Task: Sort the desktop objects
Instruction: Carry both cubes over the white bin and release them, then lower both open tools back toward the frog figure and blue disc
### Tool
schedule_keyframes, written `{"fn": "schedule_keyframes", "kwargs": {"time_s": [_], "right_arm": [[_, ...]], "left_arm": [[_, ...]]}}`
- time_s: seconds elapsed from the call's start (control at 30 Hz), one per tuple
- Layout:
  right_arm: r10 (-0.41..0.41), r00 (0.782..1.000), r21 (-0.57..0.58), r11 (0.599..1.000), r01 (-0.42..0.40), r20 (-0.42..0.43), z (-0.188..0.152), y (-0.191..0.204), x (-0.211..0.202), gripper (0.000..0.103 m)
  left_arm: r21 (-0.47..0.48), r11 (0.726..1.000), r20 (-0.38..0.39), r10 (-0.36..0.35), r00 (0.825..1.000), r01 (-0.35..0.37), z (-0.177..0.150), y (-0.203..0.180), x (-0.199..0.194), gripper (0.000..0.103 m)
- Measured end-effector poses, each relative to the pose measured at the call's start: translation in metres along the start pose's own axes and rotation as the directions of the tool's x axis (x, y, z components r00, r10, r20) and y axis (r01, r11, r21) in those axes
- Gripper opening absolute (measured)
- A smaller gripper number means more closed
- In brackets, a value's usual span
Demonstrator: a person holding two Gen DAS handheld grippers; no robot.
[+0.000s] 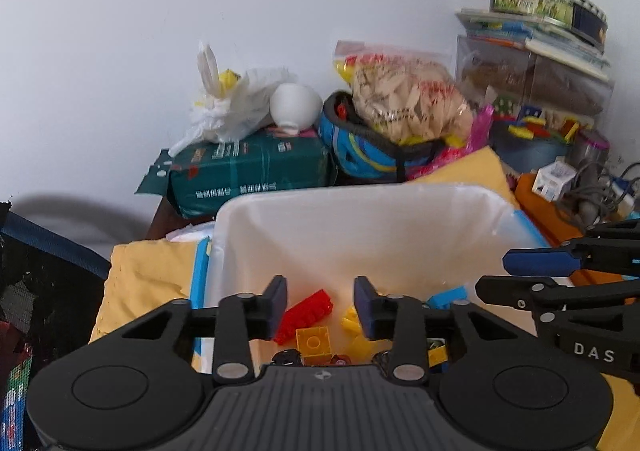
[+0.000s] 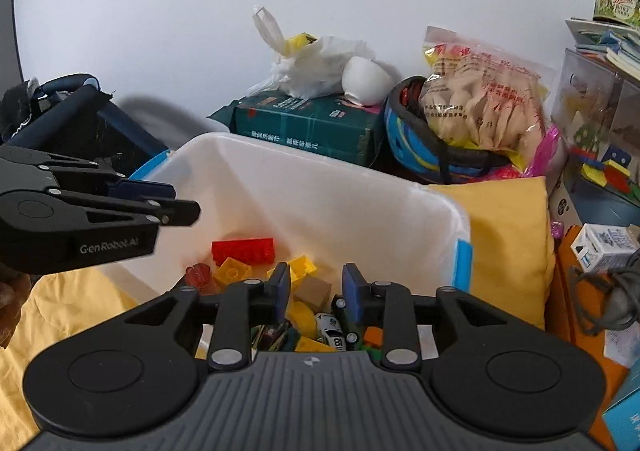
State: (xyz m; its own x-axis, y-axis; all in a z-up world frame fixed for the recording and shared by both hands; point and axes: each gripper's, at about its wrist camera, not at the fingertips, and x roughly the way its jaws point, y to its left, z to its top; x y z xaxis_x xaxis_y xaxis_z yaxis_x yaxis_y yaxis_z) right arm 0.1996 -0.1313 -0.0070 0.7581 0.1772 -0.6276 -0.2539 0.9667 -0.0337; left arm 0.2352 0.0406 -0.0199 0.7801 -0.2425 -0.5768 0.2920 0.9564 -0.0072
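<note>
Now both tools over white bin (image 2: 320,187): left tool (image 1: 320,307) and right tool (image 2: 316,291) jaws apart, empty. Bricks, red brick (image 2: 243,250) included, lie loose on bin floor; drop-off apparently complete.

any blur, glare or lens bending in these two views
Left wrist view: fisheye bends the edges, with dark corners; the stacked clutter at right is soft, and a grey shadow smears low on the wall. Right wrist view: the same bending; the cookie tin label reads sharply, the white bin looks bright but not blown out.
</note>
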Motion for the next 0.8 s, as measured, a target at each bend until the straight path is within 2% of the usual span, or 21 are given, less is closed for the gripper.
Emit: {"fn": "schedule_keyframes", "kwargs": {"time_s": [0.23, 0.37, 0.47, 0.57, 0.7, 0.8], "right_arm": [[0.007, 0.995, -0.002, 1.0, -0.007, 0.099, -0.005, 0.001, -0.034, 0.036], [0.02, 0.99, -0.016, 1.0, -0.018, 0.141, -0.02, 0.003, -0.06, 0.039], [0.029, 0.992, -0.024, 0.999, -0.026, 0.122, -0.039, 0.004, -0.071, 0.041], [0.034, 0.997, -0.016, 0.999, -0.033, 0.068, -0.062, 0.004, -0.073, 0.041], [0.043, 0.998, -0.029, 0.999, -0.044, -0.034, -0.092, 0.007, -0.059, 0.041], [0.06, 0.993, -0.048, 0.997, -0.065, -0.102, -0.112, 0.008, -0.05, 0.041]], "left_arm": [[-0.003, 1.0, 0.095, -0.012, 0.995, 0.012, -0.017, -0.009, -0.054, 0.05], [-0.093, 0.995, 0.107, -0.034, 0.994, 0.044, -0.049, -0.01, -0.082, 0.052], [-0.149, 0.987, 0.069, -0.048, 0.996, 0.058, -0.079, -0.013, -0.091, 0.052], [-0.107, 0.993, -0.034, -0.057, 0.998, 0.053, -0.108, -0.023, -0.081, 0.053], [-0.096, 0.993, -0.137, -0.082, 0.987, 0.069, -0.135, -0.03, -0.069, 0.053], [-0.097, 0.993, -0.18, -0.09, 0.98, 0.073, -0.146, -0.035, -0.063, 0.053]]}}
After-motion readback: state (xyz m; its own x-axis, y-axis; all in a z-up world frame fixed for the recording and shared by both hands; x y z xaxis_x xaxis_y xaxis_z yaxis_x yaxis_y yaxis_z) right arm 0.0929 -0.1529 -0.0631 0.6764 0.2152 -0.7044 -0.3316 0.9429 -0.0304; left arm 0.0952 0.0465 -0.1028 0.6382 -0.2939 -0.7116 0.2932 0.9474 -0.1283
